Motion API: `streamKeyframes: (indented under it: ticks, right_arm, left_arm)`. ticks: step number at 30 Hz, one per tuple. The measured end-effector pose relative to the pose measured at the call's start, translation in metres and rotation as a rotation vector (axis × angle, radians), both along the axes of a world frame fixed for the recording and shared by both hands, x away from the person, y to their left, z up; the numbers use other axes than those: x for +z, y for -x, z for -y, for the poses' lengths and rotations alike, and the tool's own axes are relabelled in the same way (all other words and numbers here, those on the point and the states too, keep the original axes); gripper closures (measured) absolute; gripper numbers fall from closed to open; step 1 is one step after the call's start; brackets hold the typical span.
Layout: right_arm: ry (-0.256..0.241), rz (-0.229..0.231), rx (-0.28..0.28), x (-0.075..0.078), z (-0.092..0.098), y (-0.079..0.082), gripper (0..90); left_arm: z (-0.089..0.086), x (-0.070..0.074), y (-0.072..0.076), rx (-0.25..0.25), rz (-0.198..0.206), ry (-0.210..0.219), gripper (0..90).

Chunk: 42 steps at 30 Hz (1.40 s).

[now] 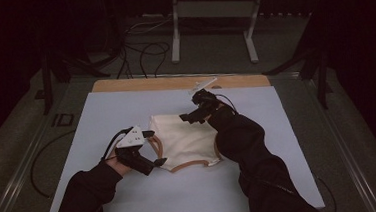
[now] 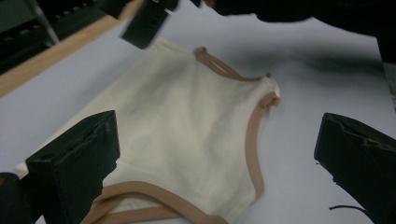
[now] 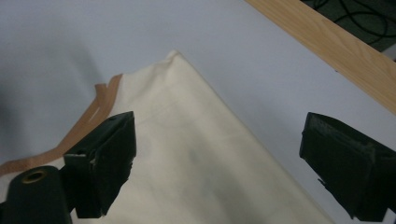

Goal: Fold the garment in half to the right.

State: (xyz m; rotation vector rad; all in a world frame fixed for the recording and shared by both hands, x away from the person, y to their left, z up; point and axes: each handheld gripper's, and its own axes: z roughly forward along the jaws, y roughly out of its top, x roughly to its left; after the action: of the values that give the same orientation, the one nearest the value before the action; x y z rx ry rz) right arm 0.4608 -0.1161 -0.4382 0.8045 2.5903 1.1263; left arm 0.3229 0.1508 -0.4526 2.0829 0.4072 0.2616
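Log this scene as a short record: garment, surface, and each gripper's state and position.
garment: cream cloth with tan trim, lying flat
surface: pale blue mat on a wooden table
left gripper: open, at the cloth's left edge, jaws either side of the tan trim
right gripper: open, over the cloth's far edge
contact: neither gripper grips the cloth

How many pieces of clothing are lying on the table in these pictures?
1. One cream garment with tan trim lies flat on the pale sheet, between the left gripper and the right gripper.
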Motion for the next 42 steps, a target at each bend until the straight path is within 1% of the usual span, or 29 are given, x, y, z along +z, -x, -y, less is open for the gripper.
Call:
streamKeyframes:
  ticks: [3,4,5,7,8,10,11,13,14,15,16,17,18,19,20,21,22,23,24,25,27,30,33,34,35,36,40,41,42]
  right_arm:
    - [-0.004,-0.008,0.015,-0.001,-0.006,-0.002,12.5]
    - [-0.001,-0.015,0.019,-0.001,-0.011,-0.004,12.5]
    - [-0.001,-0.015,0.019,-0.001,-0.011,-0.004,12.5]
    - [0.004,-0.017,0.040,-0.002,-0.018,-0.006,12.5]
    - [0.003,-0.020,0.045,-0.002,-0.022,-0.007,12.5]
    - [0.003,-0.023,0.052,-0.003,-0.026,-0.008,12.5]
    - [0.003,-0.023,0.052,-0.003,-0.026,-0.008,12.5]
    - [-0.007,-0.023,0.058,-0.002,-0.033,-0.009,12.5]
    - [-0.013,-0.020,0.071,-0.002,-0.037,-0.009,12.5]
    - [-0.013,-0.020,0.071,-0.002,-0.037,-0.009,12.5]
    - [-0.013,-0.020,0.078,-0.003,-0.041,-0.008,12.5]
    - [-0.012,-0.021,0.080,-0.004,-0.042,-0.008,12.5]
    - [-0.013,-0.025,0.083,-0.005,-0.044,-0.008,12.5]
    - [-0.013,-0.025,0.083,-0.005,-0.044,-0.008,12.5]
    - [-0.014,-0.025,0.084,-0.008,-0.045,-0.008,12.5]
    - [-0.014,-0.025,0.084,-0.008,-0.045,-0.008,12.5]
    - [-0.015,-0.033,0.088,-0.010,-0.047,-0.008,12.5]
    - [-0.015,-0.033,0.088,-0.010,-0.047,-0.008,12.5]
    - [-0.004,-0.041,0.093,-0.012,-0.049,-0.007,12.5]
    - [0.001,-0.043,0.097,-0.013,-0.049,-0.007,12.5]
    - [0.008,-0.044,0.101,-0.013,-0.049,-0.006,12.5]
    - [-0.002,-0.052,0.097,-0.014,-0.050,-0.006,12.5]
    - [0.001,-0.053,0.102,-0.016,-0.051,-0.007,12.5]
    - [0.009,-0.052,0.103,-0.016,-0.052,-0.007,12.6]
    - [0.011,-0.053,0.103,-0.016,-0.052,-0.007,12.8]
    - [0.009,-0.051,0.104,-0.017,-0.053,-0.006,13.0]
    - [0.013,-0.057,0.103,-0.018,-0.055,-0.007,13.0]
    - [0.014,-0.059,0.106,-0.020,-0.056,-0.007,13.0]
    - [0.011,-0.060,0.105,-0.020,-0.057,-0.007,13.0]
  left_arm:
    - [0.002,-0.003,0.000,0.001,-0.003,-0.007,1.0]
    - [0.004,-0.005,0.000,-0.007,-0.016,-0.003,1.0]
    - [0.004,-0.005,0.000,-0.007,-0.016,-0.003,1.0]
    - [0.006,-0.011,-0.003,-0.032,-0.057,-0.035,1.0]
    - [0.006,-0.013,-0.003,-0.040,-0.070,-0.038,1.0]
    - [0.006,-0.018,-0.003,-0.049,-0.055,-0.046,1.0]
    - [0.006,-0.018,-0.003,-0.049,-0.055,-0.046,1.1]
    - [0.006,-0.025,-0.005,-0.070,-0.068,-0.051,1.1]
    - [0.007,-0.031,-0.007,-0.086,-0.081,-0.078,1.2]
    - [0.007,-0.031,-0.007,-0.086,-0.081,-0.078,1.3]
    - [0.008,-0.036,-0.009,-0.094,-0.096,-0.112,2.7]
    - [0.008,-0.036,-0.009,-0.094,-0.096,-0.112,4.9]
    - [0.009,-0.041,-0.009,-0.098,-0.100,-0.140,6.2]
    - [0.009,-0.041,-0.009,-0.098,-0.100,-0.140,6.2]
    - [0.012,-0.047,-0.010,-0.110,-0.109,-0.179,6.3]
    - [0.012,-0.047,-0.010,-0.110,-0.109,-0.179,7.0]
    - [0.014,-0.052,-0.010,-0.113,-0.109,-0.215,9.2]
    - [0.014,-0.052,-0.010,-0.113,-0.109,-0.215,9.8]
    - [0.016,-0.056,-0.011,-0.117,-0.096,-0.251,12.2]
    - [0.018,-0.057,-0.011,-0.114,-0.085,-0.266,13.8]
    - [0.018,-0.058,-0.012,-0.119,-0.087,-0.270,16.1]
    - [0.023,-0.062,-0.013,-0.143,-0.085,-0.301,19.4]
    - [0.025,-0.064,-0.013,-0.151,-0.079,-0.310,24.6]
    - [0.027,-0.065,-0.014,-0.130,-0.074,-0.309,27.1]
    - [0.028,-0.065,-0.014,-0.124,-0.064,-0.321,29.4]
    - [0.029,-0.064,-0.014,-0.115,-0.066,-0.321,32.0]
    - [0.032,-0.064,-0.016,-0.084,-0.042,-0.321,37.1]
    - [0.032,-0.064,-0.019,-0.075,-0.038,-0.316,43.7]
    - [0.033,-0.064,-0.021,-0.066,-0.038,-0.317,47.4]
